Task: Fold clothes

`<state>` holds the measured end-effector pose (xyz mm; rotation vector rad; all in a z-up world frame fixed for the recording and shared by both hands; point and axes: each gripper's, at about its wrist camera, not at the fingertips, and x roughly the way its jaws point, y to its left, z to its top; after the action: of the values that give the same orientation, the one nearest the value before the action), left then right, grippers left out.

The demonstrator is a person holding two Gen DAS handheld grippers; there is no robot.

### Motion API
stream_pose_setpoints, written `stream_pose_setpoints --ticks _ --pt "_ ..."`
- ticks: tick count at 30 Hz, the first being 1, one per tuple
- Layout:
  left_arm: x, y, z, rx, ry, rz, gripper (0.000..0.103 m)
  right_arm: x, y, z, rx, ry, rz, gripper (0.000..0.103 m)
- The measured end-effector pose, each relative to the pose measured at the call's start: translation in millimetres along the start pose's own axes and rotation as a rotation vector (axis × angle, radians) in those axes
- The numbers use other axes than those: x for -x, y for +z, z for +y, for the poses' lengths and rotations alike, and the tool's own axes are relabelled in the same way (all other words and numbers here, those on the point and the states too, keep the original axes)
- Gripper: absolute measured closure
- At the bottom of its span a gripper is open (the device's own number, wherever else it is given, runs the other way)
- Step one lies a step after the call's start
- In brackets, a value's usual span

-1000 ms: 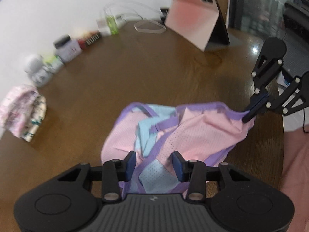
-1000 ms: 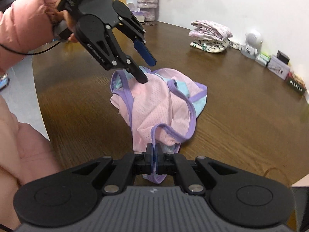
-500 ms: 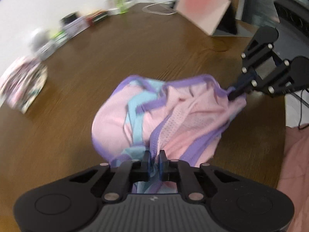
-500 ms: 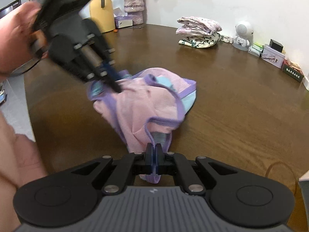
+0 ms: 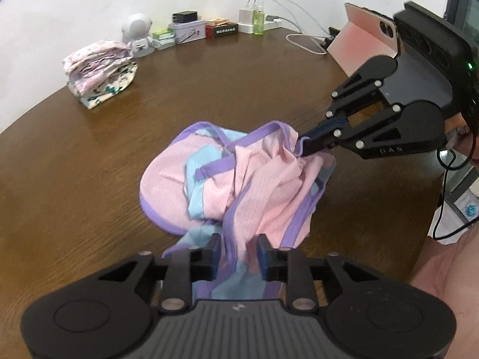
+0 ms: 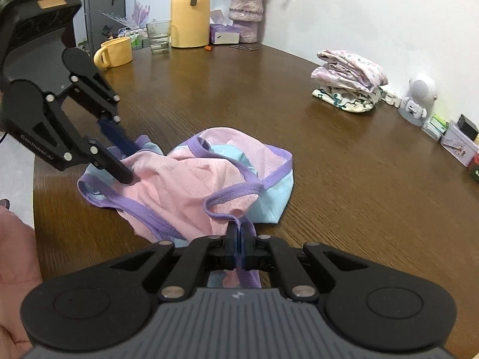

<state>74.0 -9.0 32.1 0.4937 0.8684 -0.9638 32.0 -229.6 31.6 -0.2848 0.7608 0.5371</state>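
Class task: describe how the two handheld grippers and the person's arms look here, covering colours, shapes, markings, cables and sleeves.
Both the left gripper and right gripper are matte black with silver rivets, ribbed grey bodies and blue-padded jaws. White lettering marks their side links. A black cable trails nearby. The sleeve is pink.

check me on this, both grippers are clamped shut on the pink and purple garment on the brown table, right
Not quite. Only the right gripper is shut on the pink and purple garment, pinching its purple trim, as the right wrist view shows. In the left wrist view, the left gripper has its fingers apart, with cloth lying loose between them. The garment is indeed on the brown table.
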Motion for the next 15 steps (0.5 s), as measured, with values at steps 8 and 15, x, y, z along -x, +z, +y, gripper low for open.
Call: stream_pose_setpoints --ticks 8,15 --pt "-11.4 8.6 6.1 -0.019 -0.047 -0.002 0.101 15.4 -12.6 2.1 -0.036 -0.033 0.008 0.101" --pt "39.9 18.0 -6.2 -0.033 0.142 -0.143 0.102 37.4 10.4 4.2 0.016 -0.086 -0.054 0.102"
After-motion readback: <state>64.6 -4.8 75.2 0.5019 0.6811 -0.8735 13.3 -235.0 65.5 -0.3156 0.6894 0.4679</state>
